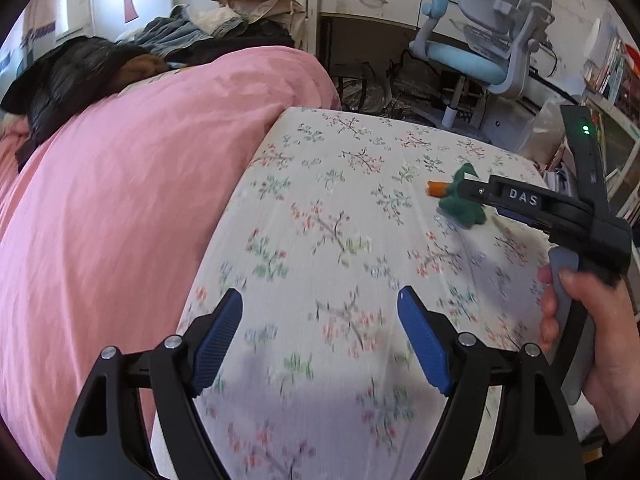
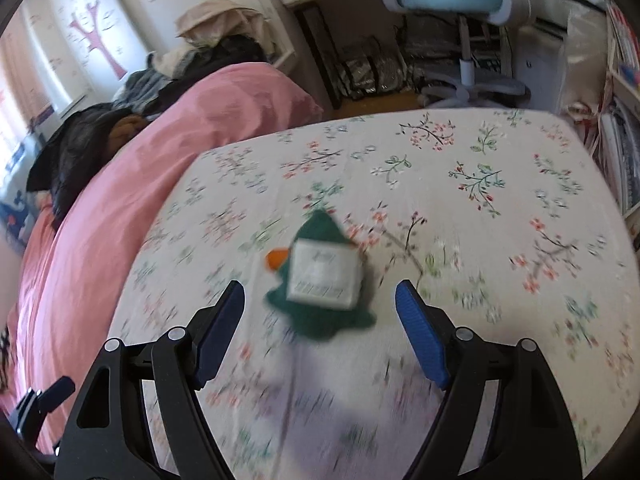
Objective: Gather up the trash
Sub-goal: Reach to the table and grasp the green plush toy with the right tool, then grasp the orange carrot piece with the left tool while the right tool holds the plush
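A green felt-like piece lies on the floral bedsheet, with a white square packet on top of it and a small orange bit at its left. My right gripper is open, and the pile lies just ahead of its blue pads, untouched. In the left wrist view the same green piece and orange bit lie at the far right, with one black finger of the right gripper reaching over them from a hand. My left gripper is open over bare sheet.
A pink duvet is heaped along the left of the bed, with dark clothes piled behind it. Past the bed's far edge stand a blue-seated desk chair and a white desk. Bookshelves line the right.
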Available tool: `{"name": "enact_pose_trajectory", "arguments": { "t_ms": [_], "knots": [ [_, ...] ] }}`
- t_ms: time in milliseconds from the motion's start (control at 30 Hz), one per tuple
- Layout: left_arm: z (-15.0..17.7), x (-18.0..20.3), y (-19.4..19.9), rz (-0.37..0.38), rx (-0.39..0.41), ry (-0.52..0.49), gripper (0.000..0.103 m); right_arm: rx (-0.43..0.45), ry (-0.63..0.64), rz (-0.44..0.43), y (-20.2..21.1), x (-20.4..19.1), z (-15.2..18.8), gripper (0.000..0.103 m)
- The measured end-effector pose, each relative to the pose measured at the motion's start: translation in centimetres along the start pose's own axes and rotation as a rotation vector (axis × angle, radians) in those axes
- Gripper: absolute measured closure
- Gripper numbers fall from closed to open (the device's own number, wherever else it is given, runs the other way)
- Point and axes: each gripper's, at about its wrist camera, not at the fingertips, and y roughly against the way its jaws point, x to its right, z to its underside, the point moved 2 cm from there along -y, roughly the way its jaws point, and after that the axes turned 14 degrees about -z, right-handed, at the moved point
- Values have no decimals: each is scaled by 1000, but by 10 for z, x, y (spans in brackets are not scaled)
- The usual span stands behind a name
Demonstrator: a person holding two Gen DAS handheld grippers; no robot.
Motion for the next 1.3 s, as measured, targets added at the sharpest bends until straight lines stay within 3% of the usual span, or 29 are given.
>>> {"name": "enact_pose_trajectory", "arguments": {
  "t_ms": [100, 133, 200, 300, 500, 700, 1067, 1133, 1233, 1300],
  "knots": [
    [-13, 5, -15, 7, -2, -5, 27, 5, -6, -31, -9, 13, -5, 30],
    [-19, 8, -21, 10, -1, -9, 27, -8, 29, -34, -11, 13, -7, 35],
    [-29, 16, -33, 36, -4, -24, 27, -44, 76, -52, -11, 11, -5, 65],
    [-42, 34, -45, 79, 12, -69, 27, -91, 76, -122, 3, 14, 3, 72],
    [-66, 79, -58, 166, 74, -193, 27, -158, 122, -145, 49, 24, 36, 73],
    [-76, 125, -85, 157, 93, -332, 26, -174, 50, -191, 72, 48, 52, 73],
    [-76, 165, -89, 147, 127, -453, 26, -190, 44, -253, 75, 58, 46, 73],
    [-78, 167, -89, 148, 130, -453, 32, -193, 45, -255, 73, 57, 43, 72],
    [-80, 165, -91, 193, 102, -416, 52, -197, 39, -256, 71, 56, 42, 72],
    [-80, 160, -92, 213, 78, -387, 77, -195, 25, -260, 69, 57, 40, 72]
  ]
}}
